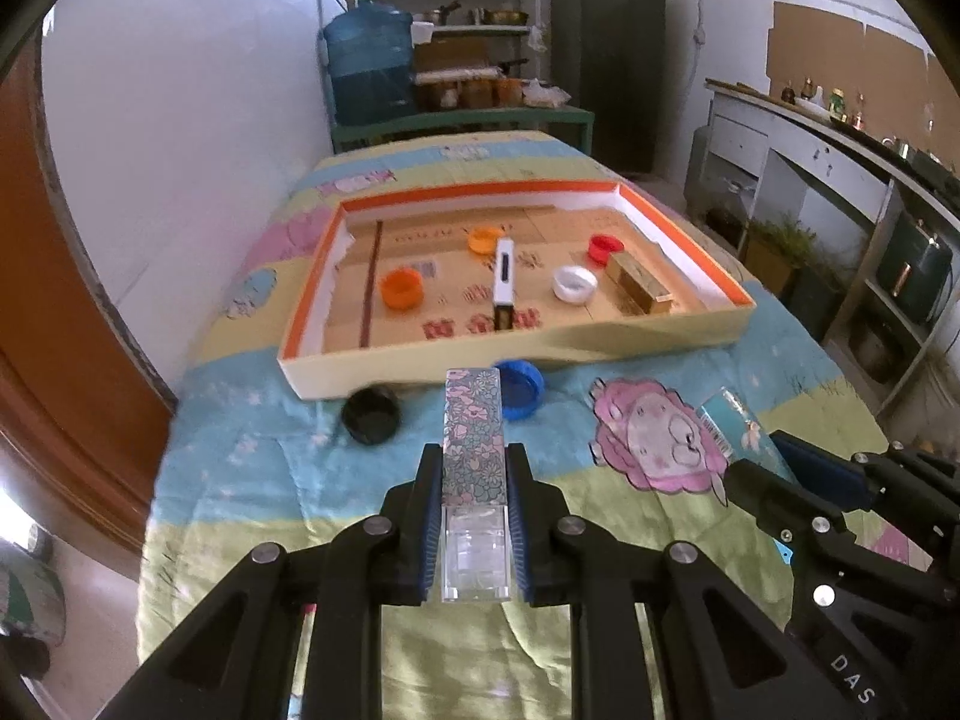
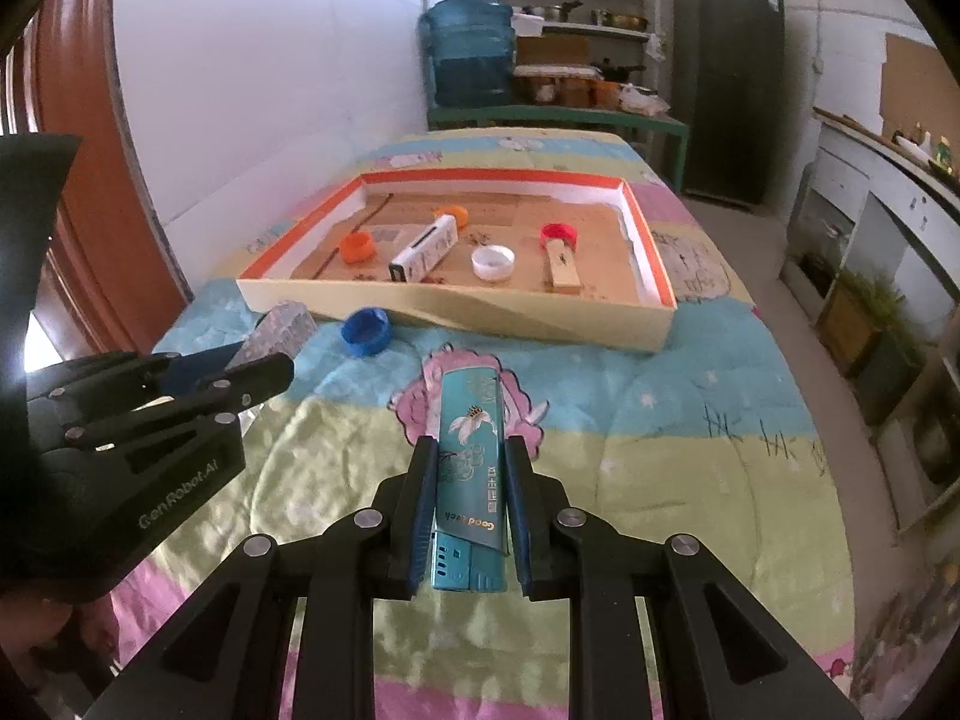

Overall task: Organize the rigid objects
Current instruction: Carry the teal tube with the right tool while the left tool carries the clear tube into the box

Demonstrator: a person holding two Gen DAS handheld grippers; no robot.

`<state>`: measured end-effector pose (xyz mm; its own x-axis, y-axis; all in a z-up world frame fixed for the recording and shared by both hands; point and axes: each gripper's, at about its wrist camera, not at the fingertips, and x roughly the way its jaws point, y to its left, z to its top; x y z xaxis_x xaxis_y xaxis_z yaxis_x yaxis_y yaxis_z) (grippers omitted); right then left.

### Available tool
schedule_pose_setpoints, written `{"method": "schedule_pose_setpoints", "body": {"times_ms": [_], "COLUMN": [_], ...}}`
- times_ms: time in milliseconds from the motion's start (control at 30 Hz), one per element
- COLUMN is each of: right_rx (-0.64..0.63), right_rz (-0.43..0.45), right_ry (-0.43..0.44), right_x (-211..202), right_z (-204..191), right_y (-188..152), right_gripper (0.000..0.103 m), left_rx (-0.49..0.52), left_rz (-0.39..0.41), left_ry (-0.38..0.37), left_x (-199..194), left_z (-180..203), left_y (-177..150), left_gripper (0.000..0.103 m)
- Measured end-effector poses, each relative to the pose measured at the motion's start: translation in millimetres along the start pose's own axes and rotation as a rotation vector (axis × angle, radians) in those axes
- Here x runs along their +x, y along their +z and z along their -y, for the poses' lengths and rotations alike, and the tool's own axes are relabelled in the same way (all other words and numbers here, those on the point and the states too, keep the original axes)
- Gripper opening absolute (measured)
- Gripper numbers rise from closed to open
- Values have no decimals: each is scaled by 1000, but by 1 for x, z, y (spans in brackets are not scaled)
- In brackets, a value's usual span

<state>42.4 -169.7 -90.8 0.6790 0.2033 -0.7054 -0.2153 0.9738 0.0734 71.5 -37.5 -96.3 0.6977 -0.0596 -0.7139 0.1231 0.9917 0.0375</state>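
The step in hand reads as carrying: each gripper has an item clamped above the patterned quilt (image 1: 252,438), and the shallow orange-rimmed tray (image 1: 690,324) lies farther off, nothing yet released into it.

At far left of the loose items, a black cap (image 1: 371,416) sits on the quilt just beside the tray's near wall. The left gripper (image 1: 474,474) comes next: its jaws are narrow and pinched on the sides of a floral lighter (image 1: 473,432) with a clear end, which points toward the tray. In the right wrist view that lighter appears at the left, its tip near the tray's near-left corner. Right of it a blue cap (image 1: 521,389) lies open side up, close to the tray wall. Farther right, the right gripper (image 2: 469,480) has its jaws narrow and closed on a teal lighter (image 2: 471,450), held over the pink cartoon sheep (image 2: 522,402) print, well short of the tray.

Inside the tray, from left: two orange caps, a white box (image 1: 504,276), a white cap (image 1: 574,283), a red cap (image 1: 603,247) and a tan box (image 1: 639,285).

The next move probably calls for reaching each lighter forward over the near wall, lowering it into a bare patch of the floor between the caps, then opening; the two caps outside would remain to collect
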Motion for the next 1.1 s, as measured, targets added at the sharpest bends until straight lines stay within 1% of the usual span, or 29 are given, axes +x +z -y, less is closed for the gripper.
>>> {"method": "schedule_pose_setpoints", "body": {"times_ms": [333,800,1100], "right_rx": [-5,-20,-6], "right_rz": [33,93,105], "right_ry": [27,26,18], "right_x": [0,-1,6], "right_z": [-8,-13,-1], "right_y": [28,71,93], "right_gripper": [22,22,22], "left_rx": [-9,-16,-31], "left_rz": [51,107,116], "left_ry": [25,34,30], "left_x": [-9,-14,-5], "left_z": [-15,-30,-44], "left_y": [25,65,91], "left_gripper": [20,20,20]}}
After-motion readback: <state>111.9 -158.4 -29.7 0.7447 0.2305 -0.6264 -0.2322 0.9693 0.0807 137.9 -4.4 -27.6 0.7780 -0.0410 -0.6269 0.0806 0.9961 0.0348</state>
